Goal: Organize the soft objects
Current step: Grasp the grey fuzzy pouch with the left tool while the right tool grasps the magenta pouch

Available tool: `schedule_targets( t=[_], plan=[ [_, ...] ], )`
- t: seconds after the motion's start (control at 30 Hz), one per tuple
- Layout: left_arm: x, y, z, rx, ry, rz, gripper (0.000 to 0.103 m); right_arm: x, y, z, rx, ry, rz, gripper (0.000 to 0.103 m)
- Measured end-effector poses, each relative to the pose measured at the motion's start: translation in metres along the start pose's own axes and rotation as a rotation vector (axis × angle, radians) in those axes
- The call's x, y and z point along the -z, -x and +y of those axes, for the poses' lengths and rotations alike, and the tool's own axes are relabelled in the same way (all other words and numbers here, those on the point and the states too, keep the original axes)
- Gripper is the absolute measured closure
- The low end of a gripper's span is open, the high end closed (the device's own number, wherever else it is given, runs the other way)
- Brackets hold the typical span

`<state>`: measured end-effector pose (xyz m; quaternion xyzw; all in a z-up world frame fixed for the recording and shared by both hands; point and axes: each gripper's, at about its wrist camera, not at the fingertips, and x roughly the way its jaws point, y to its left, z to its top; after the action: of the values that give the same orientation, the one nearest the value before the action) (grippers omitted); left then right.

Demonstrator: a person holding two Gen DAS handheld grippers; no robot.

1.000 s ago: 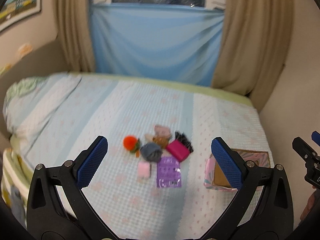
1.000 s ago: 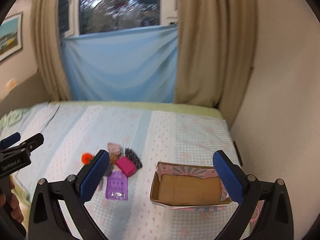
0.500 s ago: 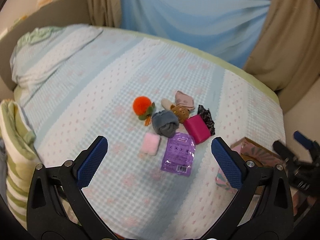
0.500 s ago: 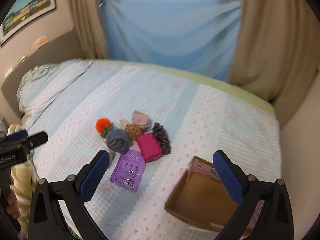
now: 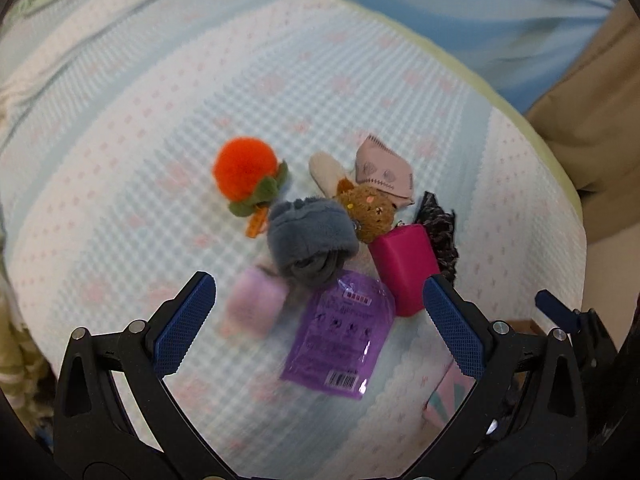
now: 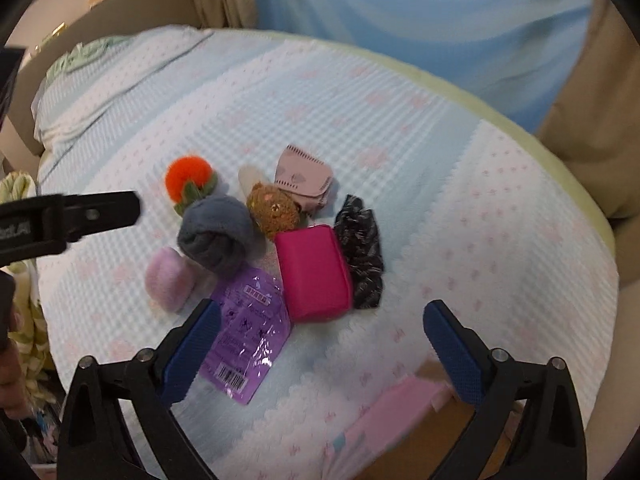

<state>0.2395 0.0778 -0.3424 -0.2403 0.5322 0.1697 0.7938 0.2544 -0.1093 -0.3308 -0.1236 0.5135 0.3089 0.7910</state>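
Note:
A pile of soft things lies on the bed: an orange pom-pom [image 5: 244,174] [image 6: 188,176], a grey rolled sock [image 5: 312,236] [image 6: 216,236], a brown bear [image 5: 370,210] [image 6: 274,212], a pink folded cloth [image 5: 384,172], a magenta pouch [image 5: 406,264] [image 6: 314,274], a black scrunchie [image 5: 440,228] [image 6: 360,248], a purple packet [image 5: 340,336] [image 6: 250,332] and a pale pink puff [image 5: 254,306] [image 6: 170,278]. My left gripper [image 5: 316,292] hangs open above the sock and packet. My right gripper [image 6: 324,316] stands wide above the pouch, its jaws closing, nothing gripped.
A cardboard box with a pink patterned outside [image 6: 400,420] [image 5: 444,396] sits on the bed near the pile, at the lower right. The bed cover [image 5: 160,100] stretches away to the left and back. Blue cloth and beige curtains hang behind.
Both grippers have come down toward the bed and tipped downward, so the pile now fills the views. The window has left the picture. Nothing was picked up.

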Motion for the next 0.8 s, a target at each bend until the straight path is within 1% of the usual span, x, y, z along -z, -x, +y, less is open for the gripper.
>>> schedule_targets(
  t=[0.13,0.2,0.37,0.47,0.53,0.6,0.63,0.7,0.73,0.77,0.8],
  plan=[
    [-0.009,-0.036,0.0,-0.008,0.009,0.034,0.001,-0.009,-0.037,0.009,-0.015,0.042,0.011,0.005],
    [-0.013,-0.057,0.001,-0.02,0.01,0.054,0.001,-0.011,-0.062,0.014,-0.004,0.074,0.043,0.008],
    [-0.017,-0.098,0.006,-0.021,0.027,0.103,0.001,-0.015,-0.114,0.017,-0.01,0.1,0.11,0.019],
    [-0.018,-0.117,0.006,-0.019,0.027,0.123,0.001,-0.016,-0.132,0.015,-0.019,0.1,0.136,0.02],
    [-0.017,-0.128,0.004,-0.022,0.022,0.136,0.001,-0.017,-0.139,0.013,0.0,0.109,0.14,0.02],
    [-0.017,-0.137,0.003,-0.026,0.021,0.148,0.002,-0.018,-0.146,0.01,-0.001,0.113,0.148,0.02],
    [-0.016,-0.141,0.003,-0.029,0.022,0.153,0.003,-0.019,-0.15,0.008,-0.004,0.111,0.155,0.02],
    [-0.016,-0.148,0.003,-0.03,0.028,0.163,0.011,-0.019,-0.158,0.009,0.003,0.118,0.16,0.02],
    [-0.017,-0.151,0.005,-0.035,0.032,0.165,0.014,-0.02,-0.16,0.009,0.006,0.127,0.162,0.021],
    [-0.017,-0.154,0.006,-0.047,0.037,0.167,0.019,-0.02,-0.162,0.01,0.01,0.137,0.165,0.024],
    [-0.017,-0.157,0.007,-0.051,0.044,0.168,0.026,-0.021,-0.163,0.011,0.016,0.144,0.166,0.027]
  ],
)
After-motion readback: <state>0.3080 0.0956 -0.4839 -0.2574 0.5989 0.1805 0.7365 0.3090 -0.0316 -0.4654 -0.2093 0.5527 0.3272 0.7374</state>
